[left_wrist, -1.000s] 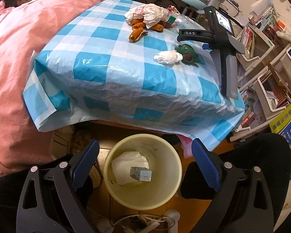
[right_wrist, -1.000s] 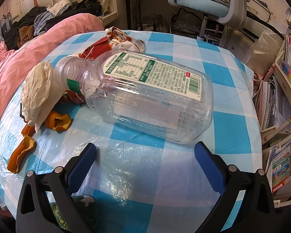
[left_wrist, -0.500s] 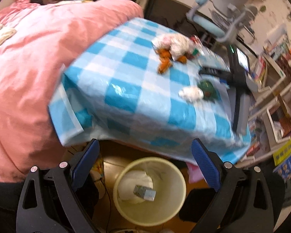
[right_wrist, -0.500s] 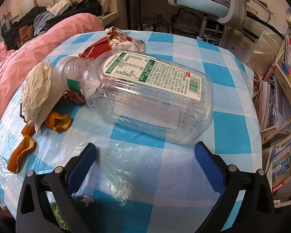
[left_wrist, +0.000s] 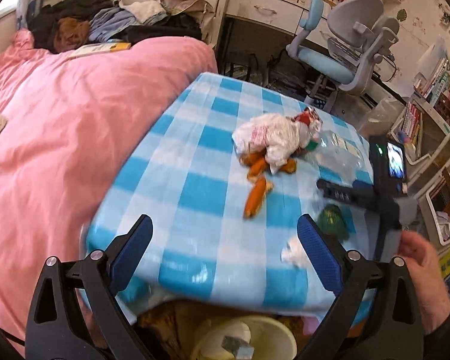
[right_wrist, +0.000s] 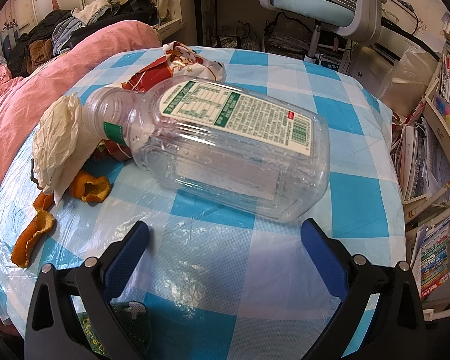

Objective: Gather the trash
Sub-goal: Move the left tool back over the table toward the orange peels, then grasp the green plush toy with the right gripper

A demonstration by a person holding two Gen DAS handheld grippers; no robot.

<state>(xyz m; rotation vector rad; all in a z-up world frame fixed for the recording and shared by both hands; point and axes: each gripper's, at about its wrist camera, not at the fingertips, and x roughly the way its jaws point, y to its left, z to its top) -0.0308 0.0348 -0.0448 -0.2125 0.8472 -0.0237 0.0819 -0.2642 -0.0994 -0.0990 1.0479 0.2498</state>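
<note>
Left wrist view shows some trash already in our bin (left_wrist: 273, 334), while bottle (right_wrist: 225, 150), peels (right_wrist: 33, 237) and paper (right_wrist: 60, 141) await on the tabletop (right_wrist: 345, 198), both jaws apart.

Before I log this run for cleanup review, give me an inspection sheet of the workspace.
Surface: blue checked tablecloth, plastic-covered.
Job's things: clear bottle on its side, uncapped; crumpled tissue; orange peels; red wrapper; bin below table edge, trash inside.
Clutter: green item.
Grippers: left gripper open, empty; right gripper open, facing the bottle.
Cables: nothing seen.
Surroundings: pink duvet, office chair, bookshelves.
</note>
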